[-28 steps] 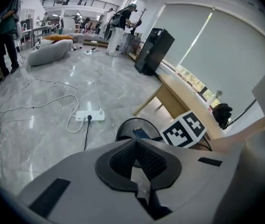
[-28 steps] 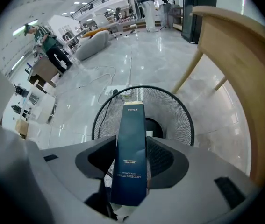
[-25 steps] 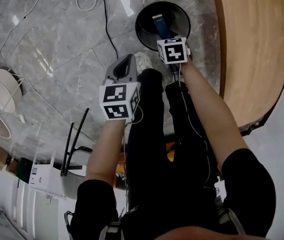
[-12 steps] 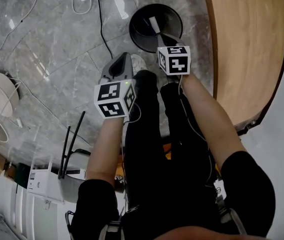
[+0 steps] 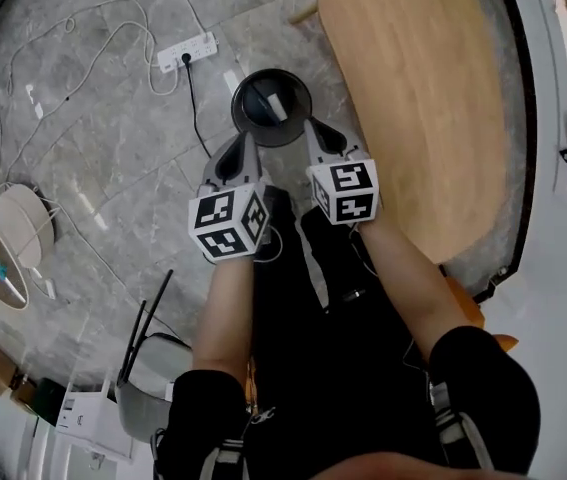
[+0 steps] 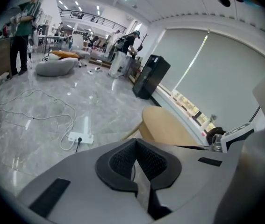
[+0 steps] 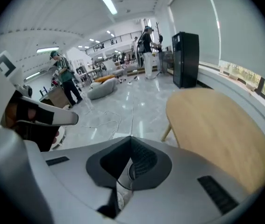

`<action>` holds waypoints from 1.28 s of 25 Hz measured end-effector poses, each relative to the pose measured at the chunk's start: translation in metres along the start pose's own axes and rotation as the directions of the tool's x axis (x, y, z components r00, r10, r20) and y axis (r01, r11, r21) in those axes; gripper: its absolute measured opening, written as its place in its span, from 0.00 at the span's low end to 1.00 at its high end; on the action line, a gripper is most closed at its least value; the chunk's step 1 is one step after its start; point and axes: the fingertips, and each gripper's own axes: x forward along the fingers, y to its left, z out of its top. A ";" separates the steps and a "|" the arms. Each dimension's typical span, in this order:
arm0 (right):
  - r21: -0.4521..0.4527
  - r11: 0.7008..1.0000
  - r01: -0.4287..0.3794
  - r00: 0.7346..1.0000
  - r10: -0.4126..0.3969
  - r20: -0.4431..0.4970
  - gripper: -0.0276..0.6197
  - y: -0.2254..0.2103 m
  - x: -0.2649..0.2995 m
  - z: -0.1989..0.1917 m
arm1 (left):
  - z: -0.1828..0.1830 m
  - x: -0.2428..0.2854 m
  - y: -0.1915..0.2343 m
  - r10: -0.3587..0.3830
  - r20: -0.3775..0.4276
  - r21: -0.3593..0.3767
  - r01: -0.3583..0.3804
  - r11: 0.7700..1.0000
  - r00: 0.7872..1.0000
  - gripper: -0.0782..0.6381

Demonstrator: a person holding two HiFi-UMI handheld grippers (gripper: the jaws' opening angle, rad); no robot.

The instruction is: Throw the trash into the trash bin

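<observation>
Seen from above, a person stands on a grey marble floor (image 5: 93,138) holding two grippers, one in each hand, each carrying one cube with square markers. The left gripper (image 5: 245,140) and the right gripper (image 5: 311,125) point forward and down, side by side but apart, with their tips over the near rim of one round black trash bin (image 5: 248,118). One pale piece of trash (image 5: 275,106) lies inside the bin, touching neither gripper. In the left gripper view, the left gripper (image 6: 135,146) has its two dark ribbed pads pressed together with nothing between them. In the right gripper view, the right gripper (image 7: 131,148) also has its jaws closed together and holds nothing. One wooden oval worktop (image 5: 413,98) stands just to the right of the bin. One white power strip (image 5: 188,52) lies on the floor beyond the bin, with one black cable (image 5: 195,108) plugged in and white cords looping away from it. One round white lamp (image 5: 8,233) sits at the far left. In the gripper views, one tall black cabinet (image 6: 151,76) stands by the window, and two people stand well off in the room, one in green (image 7: 62,78) and one by the cabinet (image 7: 146,45).
</observation>
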 end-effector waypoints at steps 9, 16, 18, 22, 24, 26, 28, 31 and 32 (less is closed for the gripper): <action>0.064 0.998 -0.005 0.947 -0.016 0.321 0.06 -0.003 -0.210 0.168 | 0.126 -0.126 -0.140 -0.056 0.159 0.187 0.025 0.982 0.986 0.13; 0.050 0.998 0.027 0.854 -0.049 0.518 0.06 -0.017 -0.365 0.271 | 0.222 -0.249 -0.249 -0.100 0.334 0.251 0.014 0.968 0.937 0.12; 0.018 0.999 0.029 0.816 -0.034 0.576 0.06 -0.008 -0.403 0.300 | 0.240 -0.283 -0.268 -0.116 0.383 0.263 0.012 0.965 0.916 0.13; -0.043 0.999 0.030 0.724 0.008 0.690 0.06 0.019 -0.465 0.352 | 0.270 -0.333 -0.288 -0.133 0.458 0.302 -0.013 0.953 0.879 0.13; -0.066 0.997 0.029 0.688 0.028 0.725 0.06 0.027 -0.485 0.370 | 0.286 -0.351 -0.295 -0.141 0.498 0.317 -0.029 0.948 0.856 0.13; -0.083 0.996 0.031 0.662 0.042 0.749 0.06 0.032 -0.497 0.381 | 0.302 -0.367 -0.300 -0.148 0.540 0.330 -0.047 0.943 0.829 0.12; -0.088 0.996 0.028 0.646 0.049 0.762 0.06 0.036 -0.502 0.386 | 0.312 -0.379 -0.302 -0.150 0.565 0.342 -0.065 0.937 0.811 0.13; -0.091 0.996 0.022 0.641 0.055 0.766 0.06 0.045 -0.504 0.387 | 0.318 -0.394 -0.301 -0.163 0.579 0.344 -0.059 0.937 0.799 0.13; -0.094 0.995 0.022 0.640 0.058 0.767 0.06 0.046 -0.505 0.387 | 0.319 -0.397 -0.303 -0.169 0.582 0.344 -0.053 0.937 0.795 0.13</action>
